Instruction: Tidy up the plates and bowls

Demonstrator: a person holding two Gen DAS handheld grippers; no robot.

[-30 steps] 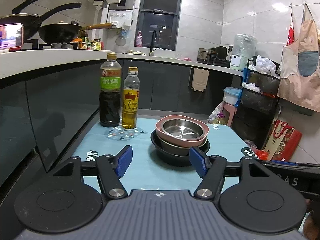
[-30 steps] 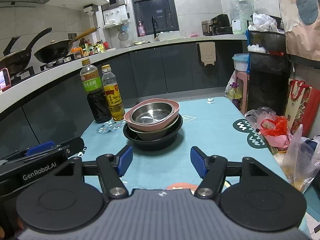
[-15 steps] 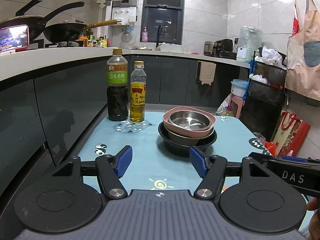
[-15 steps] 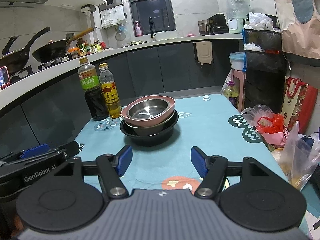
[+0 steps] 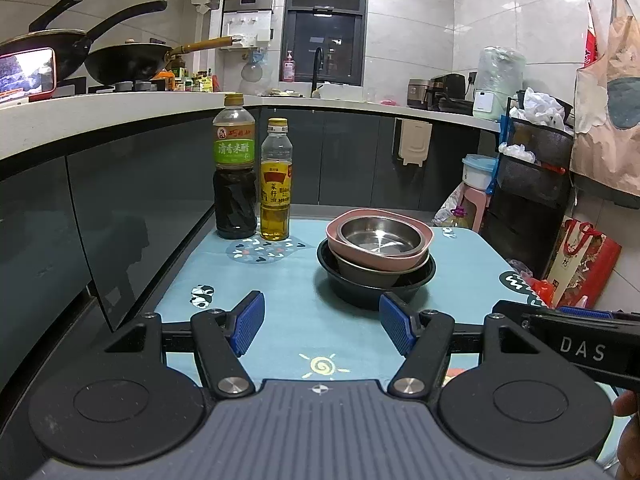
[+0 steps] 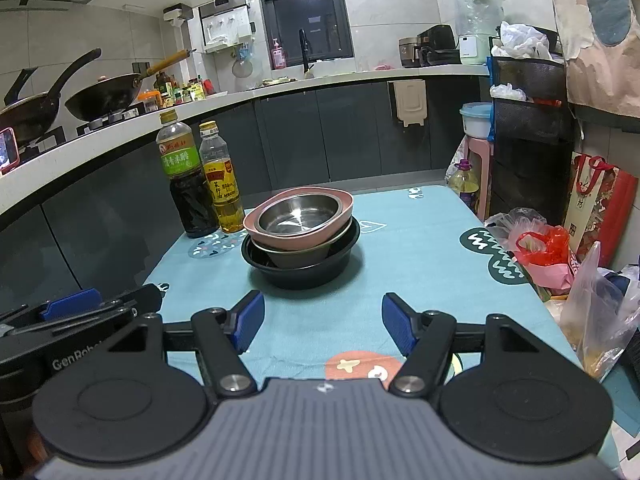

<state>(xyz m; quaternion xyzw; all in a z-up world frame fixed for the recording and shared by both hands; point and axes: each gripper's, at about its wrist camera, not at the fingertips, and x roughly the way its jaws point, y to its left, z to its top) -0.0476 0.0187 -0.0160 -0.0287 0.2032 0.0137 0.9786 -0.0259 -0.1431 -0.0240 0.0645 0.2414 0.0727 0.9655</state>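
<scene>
While you hold both grippers low over the near end of the teal patterned tablecloth (image 5: 280,280), neither one touches anything. Your left gripper (image 5: 320,326) has its blue-padded fingers (image 5: 248,322) spread wide, nothing between them. Your right gripper (image 6: 322,326) stands likewise, pads (image 6: 396,328) apart and empty.

Task pile: a nested stack sits mid-table, ahead of both grippers and apart from them. Bottom is a black round bowl (image 5: 376,284); inside it a grey metal bowl (image 5: 368,270); on that a pink plastic bowl with rounded corners (image 5: 380,254), tilted a little; innermost, a shiny steel bowl (image 5: 380,236).

Just left of the stack, toward the dark cabinet fronts, stand two upright bottles side by side: a dark vinegar bottle with a green label (image 5: 235,176) and a yellow-capped bottle of golden oil (image 5: 276,184).

Right table edge, in the right wrist view: crumpled pink and red plastic bags (image 6: 540,248).
</scene>
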